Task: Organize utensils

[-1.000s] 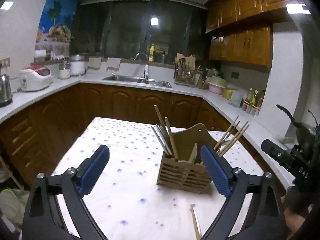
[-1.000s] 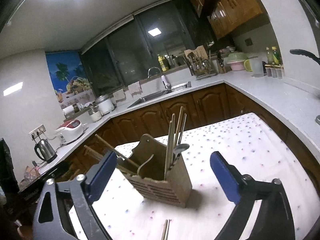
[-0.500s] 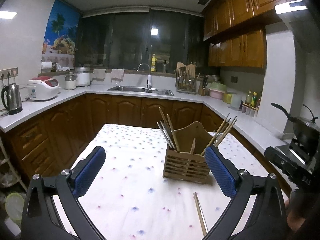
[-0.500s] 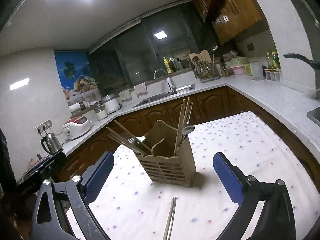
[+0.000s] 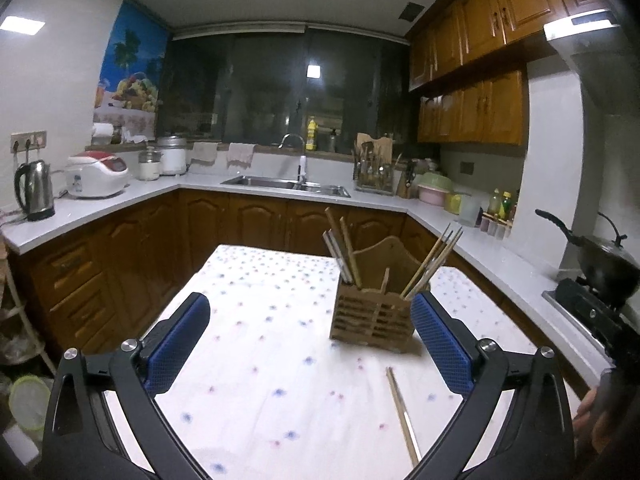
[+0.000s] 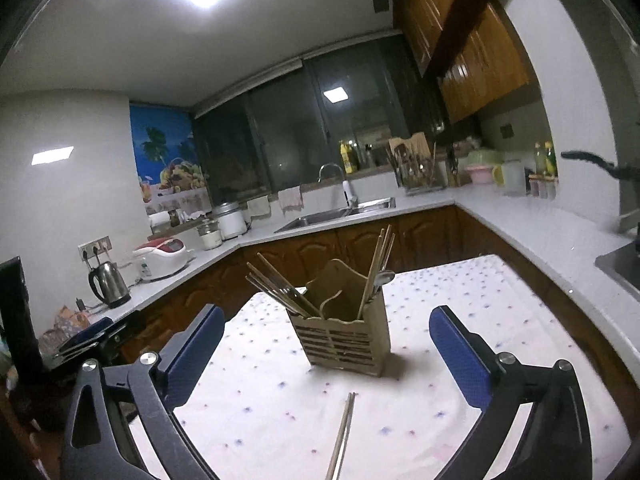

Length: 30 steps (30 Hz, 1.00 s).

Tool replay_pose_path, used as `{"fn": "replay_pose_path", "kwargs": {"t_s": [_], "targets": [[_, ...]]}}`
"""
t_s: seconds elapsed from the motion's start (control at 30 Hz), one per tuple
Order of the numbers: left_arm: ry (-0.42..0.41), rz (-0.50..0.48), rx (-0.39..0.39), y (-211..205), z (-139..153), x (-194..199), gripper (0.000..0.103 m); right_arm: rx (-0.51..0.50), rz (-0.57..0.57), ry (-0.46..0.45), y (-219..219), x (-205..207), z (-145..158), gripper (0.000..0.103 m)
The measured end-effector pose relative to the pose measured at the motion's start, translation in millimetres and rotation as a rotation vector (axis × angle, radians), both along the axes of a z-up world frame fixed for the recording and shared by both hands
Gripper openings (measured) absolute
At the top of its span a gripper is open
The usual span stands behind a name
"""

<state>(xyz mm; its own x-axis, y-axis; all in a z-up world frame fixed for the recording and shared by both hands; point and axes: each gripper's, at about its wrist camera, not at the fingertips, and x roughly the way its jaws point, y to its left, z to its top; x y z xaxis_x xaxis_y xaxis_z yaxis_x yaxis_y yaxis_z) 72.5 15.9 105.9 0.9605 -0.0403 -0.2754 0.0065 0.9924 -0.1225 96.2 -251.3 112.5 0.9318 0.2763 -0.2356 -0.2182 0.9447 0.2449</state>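
Note:
A slatted wooden utensil holder [image 5: 374,320] [image 6: 344,340] stands upright on the spotted tablecloth [image 5: 260,360] [image 6: 460,292], with chopsticks leaning out of its left and right compartments and a spoon among them. A loose pair of chopsticks [image 5: 402,414] [image 6: 341,436] lies flat on the cloth in front of the holder. My left gripper [image 5: 310,344] is open and empty, short of the holder, which sits just inside its right finger. My right gripper [image 6: 324,348] is open wide and empty, with the holder centred beyond its fingers and the loose chopsticks below between them.
The table is ringed by a white countertop [image 5: 120,200] on brown cabinets. It carries a kettle [image 5: 34,190], a rice cooker [image 5: 96,174], a sink [image 5: 286,184], a dish rack [image 5: 372,174]. A black wok [image 5: 604,264] sits on the stove at right.
Both grippers have drawn back from the holder, which now looks smaller and farther. More of the loose chopsticks shows in both views. The right gripper's fingers have spread a little wider.

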Motion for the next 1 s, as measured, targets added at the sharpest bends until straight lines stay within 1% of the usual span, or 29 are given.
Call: {"fn": "replay_pose_path", "kwargs": {"t_s": [0.13,0.23,0.37,0.6,0.73,0.83,1.0], "targets": [[0.019,0.014,-0.048,8.1,-23.3,-14.6,0.103,-0.039,-0.018,-0.045,5.3,-22.9,-20.1,0.103],[0.032,0.031,-0.054,11.7,-39.8,-22.4,0.103,-0.076,-0.018,-0.060,9.3,-34.2,-35.1,0.103],[0.039,0.048,-0.037,10.7,-53.3,-29.2,0.103,-0.107,-0.019,-0.053,11.8,-43.4,-49.5,0.103],[0.023,0.076,0.023,4.7,-70.3,-41.8,0.103,-0.129,-0.041,-0.030,3.1,-58.9,-67.9,0.103],[0.030,0.054,0.040,-2.6,-79.9,-43.5,0.103,-0.139,-0.071,-0.013,-5.7,-64.8,-79.4,0.103],[0.052,0.030,0.048,-9.5,-88.5,-41.8,0.103,-0.148,-0.094,0.003,-11.6,-67.2,-87.0,0.103],[0.075,0.022,0.086,-24.0,-100.6,-42.0,0.103,-0.144,-0.114,0.016,-18.5,-72.1,-97.5,0.103]]}}
